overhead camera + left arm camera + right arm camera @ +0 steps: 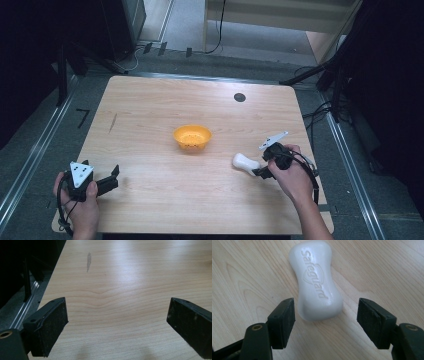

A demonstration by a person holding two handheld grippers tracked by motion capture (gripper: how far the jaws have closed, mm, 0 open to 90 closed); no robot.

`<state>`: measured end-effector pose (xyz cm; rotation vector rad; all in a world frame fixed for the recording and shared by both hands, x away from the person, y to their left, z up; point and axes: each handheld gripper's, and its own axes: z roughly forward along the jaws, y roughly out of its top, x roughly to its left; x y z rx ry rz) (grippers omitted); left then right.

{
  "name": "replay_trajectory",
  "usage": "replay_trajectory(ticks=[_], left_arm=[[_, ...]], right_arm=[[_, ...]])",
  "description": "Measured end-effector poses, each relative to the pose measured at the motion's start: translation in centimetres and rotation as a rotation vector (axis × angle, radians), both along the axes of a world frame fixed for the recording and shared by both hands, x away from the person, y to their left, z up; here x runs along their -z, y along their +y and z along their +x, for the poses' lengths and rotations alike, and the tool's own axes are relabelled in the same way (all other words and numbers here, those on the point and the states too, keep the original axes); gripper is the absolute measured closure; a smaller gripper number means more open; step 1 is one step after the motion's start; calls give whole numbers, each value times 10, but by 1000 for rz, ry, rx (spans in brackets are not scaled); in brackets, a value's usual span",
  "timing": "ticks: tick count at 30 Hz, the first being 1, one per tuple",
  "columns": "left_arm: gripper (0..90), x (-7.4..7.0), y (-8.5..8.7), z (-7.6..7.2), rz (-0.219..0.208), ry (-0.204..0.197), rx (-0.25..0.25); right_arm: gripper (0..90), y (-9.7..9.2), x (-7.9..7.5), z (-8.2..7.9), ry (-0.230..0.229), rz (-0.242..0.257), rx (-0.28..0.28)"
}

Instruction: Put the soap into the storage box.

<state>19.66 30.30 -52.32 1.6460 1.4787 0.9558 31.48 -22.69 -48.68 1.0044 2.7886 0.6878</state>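
Right gripper (325, 323) down at the white soap bar (316, 280), jaws apart either side of its near end, no grip yet. Soap flat on the table (150, 115), right of the orange bowl (192, 136). Left gripper (107, 182) idle near-left, jaws wide. Probably lift and bowl drop-off ahead.

Soap (245, 162) lies right of bowl (192, 137) on table (150, 110).

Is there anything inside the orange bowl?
From the high view, the orange bowl looks empty: only small dark holes low on its inner wall show. Its near rim hides part of the bottom. The white soap bar lies outside it on the table.
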Motion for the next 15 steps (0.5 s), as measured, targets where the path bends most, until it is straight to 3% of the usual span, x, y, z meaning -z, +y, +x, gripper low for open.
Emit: replay_trajectory(ticks=[4,8,13,15], left_arm=[[35,0,0,0,1,2,1],[35,0,0,0,2,2,2],[35,0,0,0,2,5,4],[35,0,0,1,1,7,5]], right_arm=[[394,10,-4,3,-16,-16,6],[398,16,-5,6,-36,-21,22],[399,18,-2,9,-23,-27,27],[421,20,-3,9,-21,0,28]])
